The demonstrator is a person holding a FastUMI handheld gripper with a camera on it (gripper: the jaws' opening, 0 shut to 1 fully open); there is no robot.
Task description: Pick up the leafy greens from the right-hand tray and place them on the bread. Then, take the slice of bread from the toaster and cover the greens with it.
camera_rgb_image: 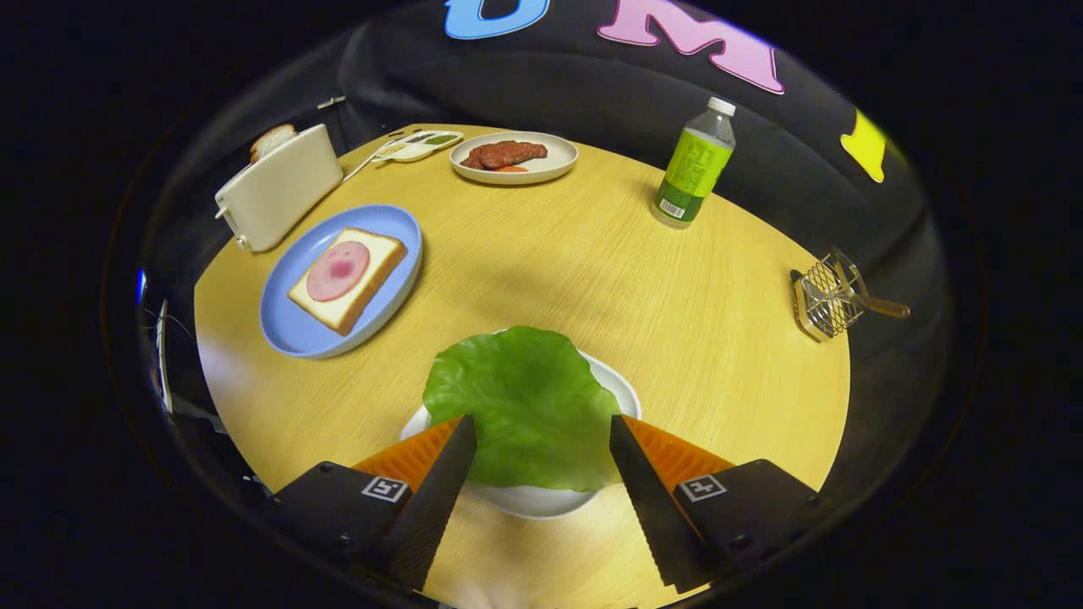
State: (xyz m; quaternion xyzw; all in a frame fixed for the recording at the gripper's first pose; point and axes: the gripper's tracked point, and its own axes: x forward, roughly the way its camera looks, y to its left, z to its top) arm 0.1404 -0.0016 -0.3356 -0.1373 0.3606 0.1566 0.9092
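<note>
A green lettuce leaf (529, 406) lies on a white tray (622, 391) right between my two fingertips. My gripper (541, 427) is open, its fingers straddling the leaf's near half without pressing on it. Beyond the fingers to the left, a blue plate (296, 334) carries a bread slice (360, 283) topped with a round pink ham slice (338, 269). Behind that plate stands a cream toaster (275, 190) with a second bread slice (272, 139) poking out of its slot.
At the table's far side sit a white plate of cooked meat (512, 156) and a small divided condiment tray (419, 145). A green-labelled bottle (694, 165) stands far right. A wire fry basket (833, 296) rests at the right table edge.
</note>
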